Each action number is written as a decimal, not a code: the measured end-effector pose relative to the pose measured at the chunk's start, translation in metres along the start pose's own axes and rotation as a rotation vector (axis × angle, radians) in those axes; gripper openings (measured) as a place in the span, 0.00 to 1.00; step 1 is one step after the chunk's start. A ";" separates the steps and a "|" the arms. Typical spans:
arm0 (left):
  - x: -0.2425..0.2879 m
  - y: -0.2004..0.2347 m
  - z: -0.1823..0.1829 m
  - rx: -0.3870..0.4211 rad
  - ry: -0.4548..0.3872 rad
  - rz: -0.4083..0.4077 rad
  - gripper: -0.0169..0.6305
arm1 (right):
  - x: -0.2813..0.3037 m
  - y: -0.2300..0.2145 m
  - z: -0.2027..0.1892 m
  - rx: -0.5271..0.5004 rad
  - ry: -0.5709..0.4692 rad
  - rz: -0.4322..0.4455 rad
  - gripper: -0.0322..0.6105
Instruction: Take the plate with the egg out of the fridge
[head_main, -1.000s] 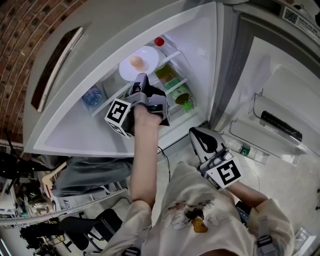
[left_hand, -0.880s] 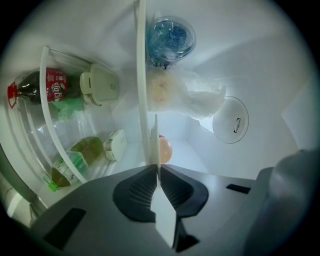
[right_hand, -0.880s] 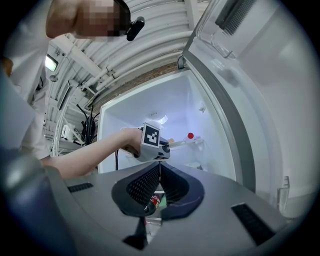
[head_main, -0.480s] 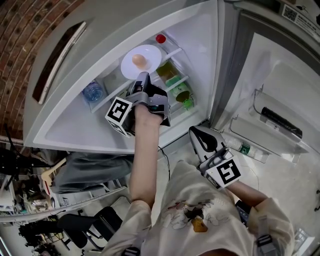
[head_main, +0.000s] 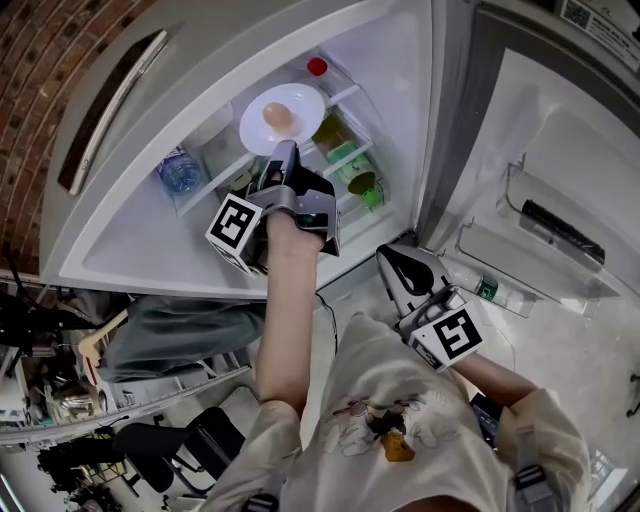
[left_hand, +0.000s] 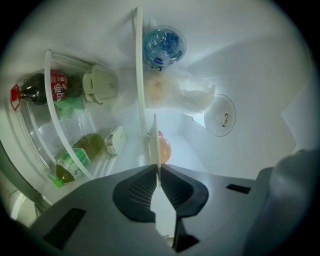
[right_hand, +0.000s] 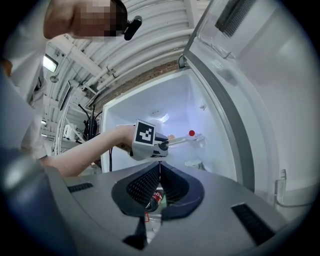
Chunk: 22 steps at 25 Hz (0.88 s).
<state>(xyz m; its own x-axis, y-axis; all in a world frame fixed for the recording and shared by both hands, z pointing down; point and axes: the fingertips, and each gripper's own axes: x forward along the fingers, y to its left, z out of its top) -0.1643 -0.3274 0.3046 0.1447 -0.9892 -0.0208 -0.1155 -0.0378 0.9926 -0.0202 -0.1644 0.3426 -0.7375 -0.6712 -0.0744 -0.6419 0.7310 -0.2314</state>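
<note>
1. Two tools are in my hands, and only the left tool (head_main: 285, 152) has a grip. Its pads are clamped on the near rim of the white plate (head_main: 255, 128), which shows edge-on between them in the left gripper view.
2. Just past the left tool's tips, the plate is inside the open fridge (head_main: 400, 70), level with an upper shelf. I cannot tell whether it rests on that shelf or hangs clear of it.
3. Beyond those tips the egg (head_main: 278, 117) lies near the middle of the plate, not touched by the tool.
4. Farther ahead of the left tool, past the plate, stands a red-capped bottle (head_main: 317, 67).
5. Off one flank of the left tool a water bottle (head_main: 180, 170) sits on the shelf. Off the other flank a green bottle (head_main: 360, 185) lies in the lower racks, near the tool but apart from it.
6. My right tool (head_main: 388, 256) is low and outside the fridge, well apart from the plate. Its jaws are together with nothing between them, and it points into the fridge with the left tool ahead of it.
7. Beside the right tool the fridge door (head_main: 560, 150) stands open. Its door shelf carries a long dark item (head_main: 562, 232), and a small bottle (head_main: 490, 290) sits lower down, nearer the tool.
</note>
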 end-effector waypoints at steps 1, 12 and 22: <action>-0.002 -0.001 0.000 0.003 0.003 -0.001 0.07 | 0.000 0.000 0.000 -0.001 0.001 0.001 0.06; -0.026 -0.010 -0.010 -0.014 0.034 -0.037 0.07 | -0.006 -0.008 -0.002 -0.025 0.012 -0.007 0.06; -0.042 -0.013 -0.023 -0.010 0.084 -0.050 0.07 | -0.008 -0.015 -0.004 -0.024 0.019 -0.021 0.06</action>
<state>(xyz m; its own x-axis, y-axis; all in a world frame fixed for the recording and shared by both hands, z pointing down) -0.1463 -0.2823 0.2955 0.2316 -0.9709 -0.0605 -0.0962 -0.0847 0.9918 -0.0060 -0.1695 0.3508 -0.7273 -0.6844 -0.0508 -0.6624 0.7194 -0.2090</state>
